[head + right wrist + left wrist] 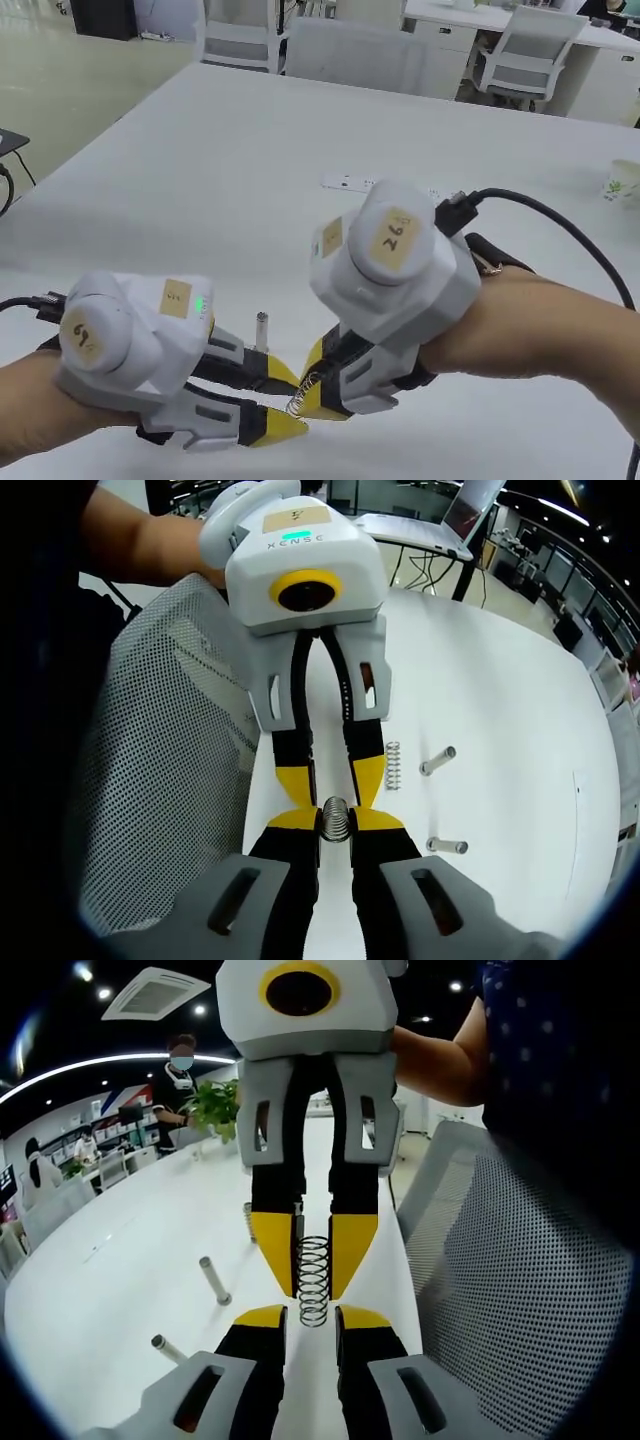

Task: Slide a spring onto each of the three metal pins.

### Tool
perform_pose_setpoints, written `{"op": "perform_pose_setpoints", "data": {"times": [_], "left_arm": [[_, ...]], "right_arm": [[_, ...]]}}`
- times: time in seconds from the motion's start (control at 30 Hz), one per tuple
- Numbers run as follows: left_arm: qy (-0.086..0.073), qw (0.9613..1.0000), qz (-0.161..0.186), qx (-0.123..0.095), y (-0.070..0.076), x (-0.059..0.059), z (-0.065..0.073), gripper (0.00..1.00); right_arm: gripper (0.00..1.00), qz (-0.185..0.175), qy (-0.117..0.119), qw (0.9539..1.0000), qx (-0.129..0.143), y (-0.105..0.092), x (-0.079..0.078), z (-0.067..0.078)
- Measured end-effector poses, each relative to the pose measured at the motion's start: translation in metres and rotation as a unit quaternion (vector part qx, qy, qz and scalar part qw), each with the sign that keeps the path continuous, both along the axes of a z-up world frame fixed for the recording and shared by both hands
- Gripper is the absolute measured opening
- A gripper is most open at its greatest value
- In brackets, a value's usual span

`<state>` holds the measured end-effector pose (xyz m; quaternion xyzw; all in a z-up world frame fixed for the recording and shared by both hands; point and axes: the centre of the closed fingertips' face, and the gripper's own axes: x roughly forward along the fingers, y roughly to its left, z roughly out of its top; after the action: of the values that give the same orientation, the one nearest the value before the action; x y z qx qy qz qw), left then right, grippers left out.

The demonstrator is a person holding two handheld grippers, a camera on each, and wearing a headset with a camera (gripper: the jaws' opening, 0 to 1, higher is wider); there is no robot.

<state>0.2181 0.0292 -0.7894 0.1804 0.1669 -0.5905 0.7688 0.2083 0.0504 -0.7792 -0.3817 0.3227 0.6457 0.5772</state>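
A small steel spring [300, 396] hangs just above the white table [230, 170], between my two grippers, which face each other. My right gripper [336, 822] is shut on one end of the spring [337, 820]. My left gripper [312, 1317] stands narrowly open, its yellow tips flanking the other end of the spring [314, 1280] with small gaps. An upright metal pin [262, 330] stands just behind the jaws. In the left gripper view two pins [213, 1280] [168, 1348] stand to the left. In the right gripper view another spring [393, 765] lies beside two pins [437, 761] [447, 845].
A white power strip [350, 183] lies mid-table and a paper cup [622, 182] stands at the far right. A mesh chair [520, 1290] sits close to the table's near edge. Office chairs [525, 55] and desks stand beyond the table, and a person [178, 1075] stands far back.
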Motion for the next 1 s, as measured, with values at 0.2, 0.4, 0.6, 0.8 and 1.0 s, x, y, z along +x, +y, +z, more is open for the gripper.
{"op": "perform_pose_setpoints", "data": {"times": [0.2,0.4,0.6,0.8,1.0], "left_arm": [[0.004,1.0,0.009,-0.001,0.004,0.002,0.0,0.19],[0.0,0.9995,0.03,-0.011,0.017,0.008,0.007,0.24],[0.003,0.9989,0.044,-0.013,0.025,0.008,0.006,0.29],[0.004,0.9981,0.06,-0.016,0.033,0.007,0.006,0.33],[0.003,0.9966,0.08,-0.02,0.039,0.007,0.007,0.37]], "right_arm": [[0.08,-0.003,-0.002,1.0,-0.005,-0.004,0.002,-0.001],[0.08,-0.007,-0.004,0.9999,-0.01,-0.009,0.004,-0.002],[0.08,-0.011,-0.003,0.9999,-0.011,-0.012,0.005,-0.003],[0.08,-0.015,-0.003,0.9998,-0.012,-0.016,0.007,-0.002],[0.08,-0.02,-0.003,0.9997,-0.013,-0.021,0.009,-0.001]]}}
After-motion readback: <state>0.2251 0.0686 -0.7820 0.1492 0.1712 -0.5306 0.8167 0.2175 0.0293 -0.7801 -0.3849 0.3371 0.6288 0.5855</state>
